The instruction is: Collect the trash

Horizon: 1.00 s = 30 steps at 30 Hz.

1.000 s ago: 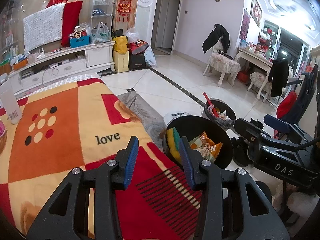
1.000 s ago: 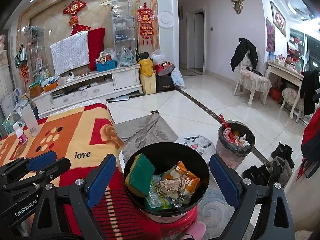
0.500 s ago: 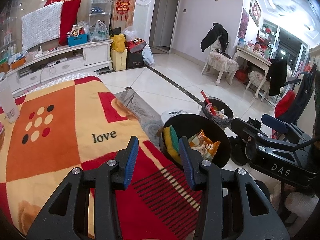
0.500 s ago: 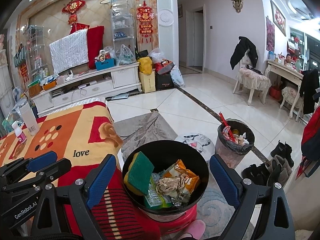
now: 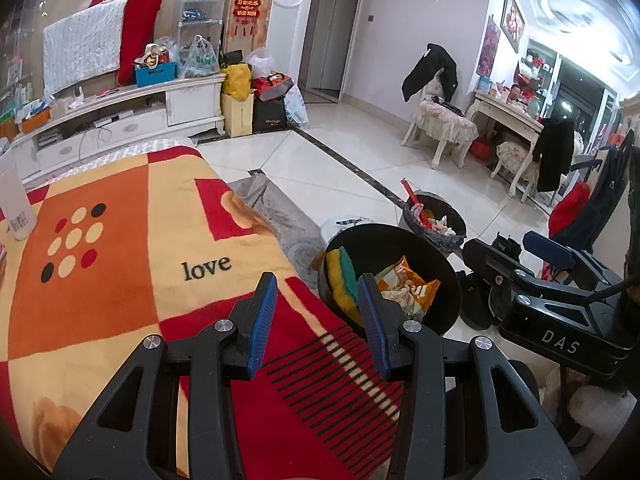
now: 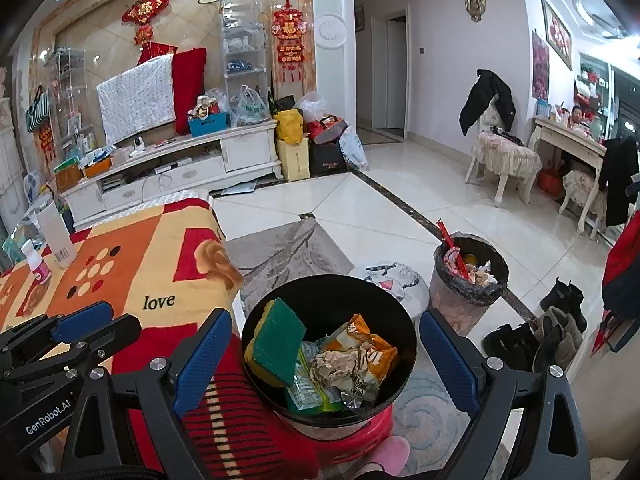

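Note:
A black bin [image 6: 332, 292] stands on a red stool [image 6: 352, 436] beside the table. It holds a green and yellow sponge [image 6: 278, 342], an orange snack wrapper [image 6: 364, 344], crumpled paper [image 6: 334, 362] and a green packet [image 6: 306, 394]. My right gripper [image 6: 326, 360] is wide open above the bin, with a finger on each side, holding nothing. My left gripper [image 5: 318, 316] is open and empty over the blanket-covered table [image 5: 120, 264], just left of the bin [image 5: 384, 240]. The sponge [image 5: 342, 276] and wrapper [image 5: 412, 284] also show in the left wrist view.
A second bin [image 6: 468, 276] lined with a dark bag and full of rubbish stands on the tiled floor [image 6: 360, 208] to the right. A white bottle [image 6: 56, 232] and a small pink-capped bottle [image 6: 36, 264] stand at the table's far left. Shoes [image 6: 552, 320] lie by the right wall.
Both views have shifted slightly; the left gripper has eased a little away from the "love" patch toward the bin. Both grippers stay open and the bin's contents have not moved.

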Each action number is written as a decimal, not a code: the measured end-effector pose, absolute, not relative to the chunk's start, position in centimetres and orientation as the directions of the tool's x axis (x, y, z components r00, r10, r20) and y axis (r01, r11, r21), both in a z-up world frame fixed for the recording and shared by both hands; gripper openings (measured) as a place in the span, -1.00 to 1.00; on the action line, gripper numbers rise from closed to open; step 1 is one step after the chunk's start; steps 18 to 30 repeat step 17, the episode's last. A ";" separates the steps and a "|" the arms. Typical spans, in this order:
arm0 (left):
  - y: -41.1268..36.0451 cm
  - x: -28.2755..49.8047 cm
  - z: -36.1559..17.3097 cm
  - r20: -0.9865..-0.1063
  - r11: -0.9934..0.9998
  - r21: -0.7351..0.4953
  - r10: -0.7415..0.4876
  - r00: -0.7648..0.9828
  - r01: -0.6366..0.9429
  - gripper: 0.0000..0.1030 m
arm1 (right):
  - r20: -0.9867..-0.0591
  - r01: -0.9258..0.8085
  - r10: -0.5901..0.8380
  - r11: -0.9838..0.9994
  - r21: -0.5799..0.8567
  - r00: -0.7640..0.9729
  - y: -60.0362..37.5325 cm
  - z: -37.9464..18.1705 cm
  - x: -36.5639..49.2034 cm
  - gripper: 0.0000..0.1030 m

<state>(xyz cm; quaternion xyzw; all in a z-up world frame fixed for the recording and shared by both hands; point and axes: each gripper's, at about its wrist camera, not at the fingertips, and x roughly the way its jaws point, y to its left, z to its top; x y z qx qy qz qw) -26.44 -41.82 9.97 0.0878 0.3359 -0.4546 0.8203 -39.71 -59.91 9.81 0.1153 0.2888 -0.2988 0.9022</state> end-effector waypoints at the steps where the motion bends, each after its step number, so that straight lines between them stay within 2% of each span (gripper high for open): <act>1: -41.8 -26.5 10.0 -0.631 0.571 -0.161 -0.686 0.361 0.805 -0.22 | -0.590 0.606 -0.473 0.795 0.036 0.655 -59.9 9.8 -39.7 0.82; 30: -40.2 -25.1 9.8 -0.639 0.577 -0.205 -0.691 0.339 0.791 -0.22 | -0.600 0.588 -0.454 0.808 0.034 0.659 -59.4 9.5 -39.0 0.82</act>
